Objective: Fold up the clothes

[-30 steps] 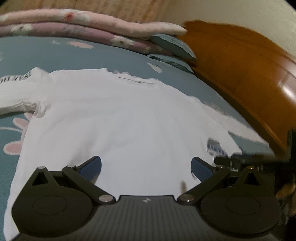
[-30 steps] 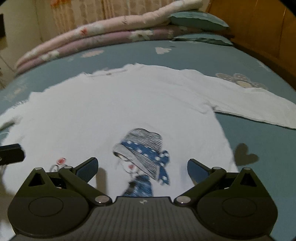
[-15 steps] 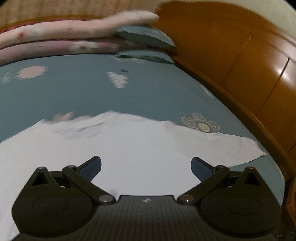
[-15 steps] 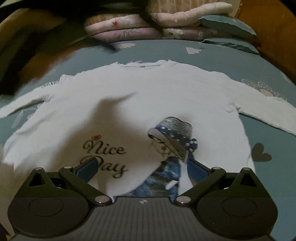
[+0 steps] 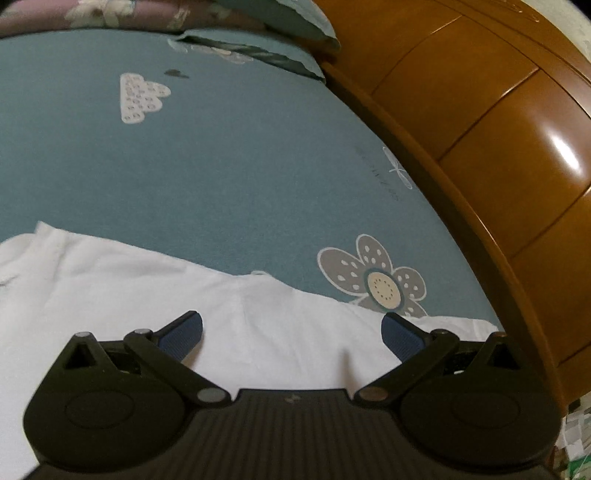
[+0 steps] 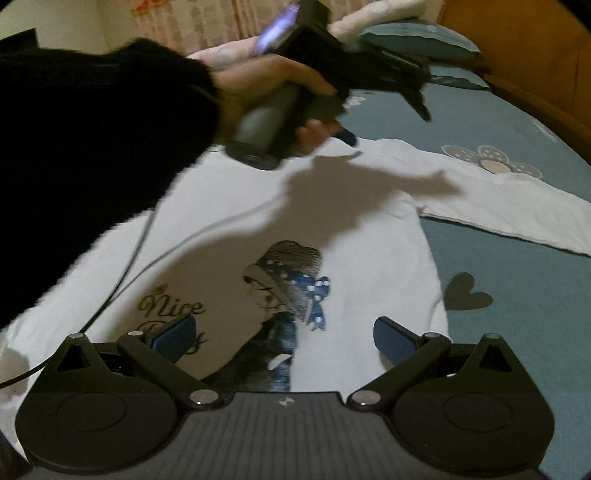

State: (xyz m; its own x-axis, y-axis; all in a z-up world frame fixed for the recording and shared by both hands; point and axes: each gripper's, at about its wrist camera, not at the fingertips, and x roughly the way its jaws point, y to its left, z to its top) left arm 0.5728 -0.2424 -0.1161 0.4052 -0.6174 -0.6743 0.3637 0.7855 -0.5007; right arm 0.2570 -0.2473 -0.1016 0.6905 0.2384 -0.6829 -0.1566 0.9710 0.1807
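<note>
A white long-sleeved shirt [image 6: 236, 229] lies flat, front up, on the teal bed sheet [image 5: 221, 147]. Its print shows a girl in a blue hat [image 6: 291, 280] and the words "Nice Day". My right gripper [image 6: 283, 336] hovers open over the lower front, with the print between its fingers. My left gripper [image 5: 291, 332] is open low over the shoulder seam, where the right sleeve [image 5: 424, 325] starts. In the right wrist view a hand [image 6: 266, 88] in a black sleeve holds that left gripper above the shirt's upper part. The sleeve [image 6: 498, 195] stretches out to the right.
A wooden headboard [image 5: 480, 129] runs along the right side of the bed. Teal pillows [image 5: 280, 22] and folded floral quilts [image 6: 369, 22] lie at the far end. A thin cable [image 6: 136, 243] trails from the left gripper across the shirt.
My left gripper has swung right across the shirt to the right shoulder and sleeve. The arm holding it has come into the right wrist view. My right gripper stays over the print.
</note>
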